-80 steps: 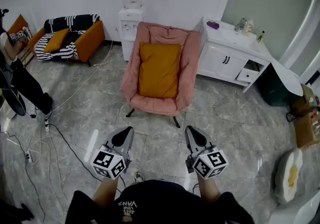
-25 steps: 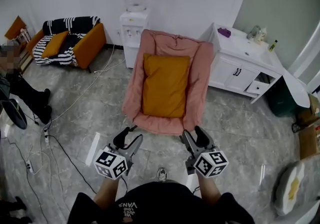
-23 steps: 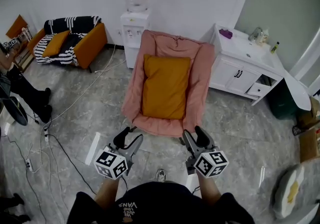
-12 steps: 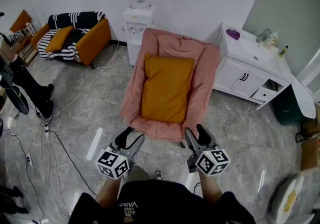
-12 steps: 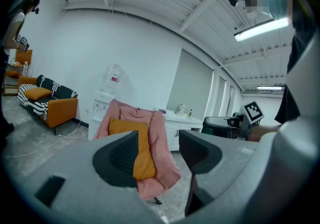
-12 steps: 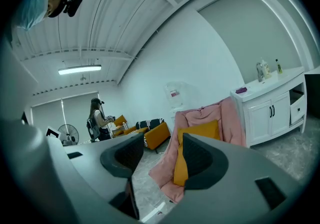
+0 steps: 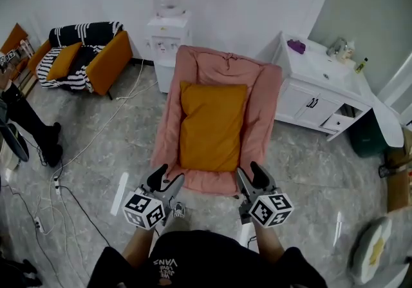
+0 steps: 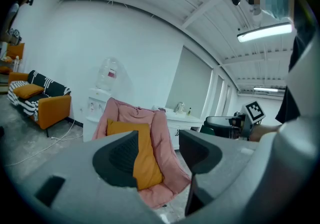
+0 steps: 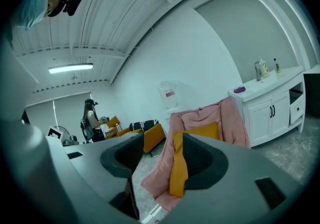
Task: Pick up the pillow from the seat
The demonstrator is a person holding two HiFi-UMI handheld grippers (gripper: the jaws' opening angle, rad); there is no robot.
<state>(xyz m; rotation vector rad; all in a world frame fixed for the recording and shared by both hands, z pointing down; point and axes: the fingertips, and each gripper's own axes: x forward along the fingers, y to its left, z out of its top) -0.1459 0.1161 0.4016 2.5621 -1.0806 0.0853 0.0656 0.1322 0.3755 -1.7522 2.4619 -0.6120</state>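
Now nearer the pillow (image 7: 212,127)

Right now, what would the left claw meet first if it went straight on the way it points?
Probably the pink chair, near its front edge, or the orange pillow lying in it; nothing stands before them. Depth is unclear.

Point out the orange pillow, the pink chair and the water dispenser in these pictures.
orange pillow (image 7: 211,127), head view, the middle of its upper face
pink chair (image 7: 222,64), head view, the top of its backrest
water dispenser (image 7: 167,34), head view, its white front panel
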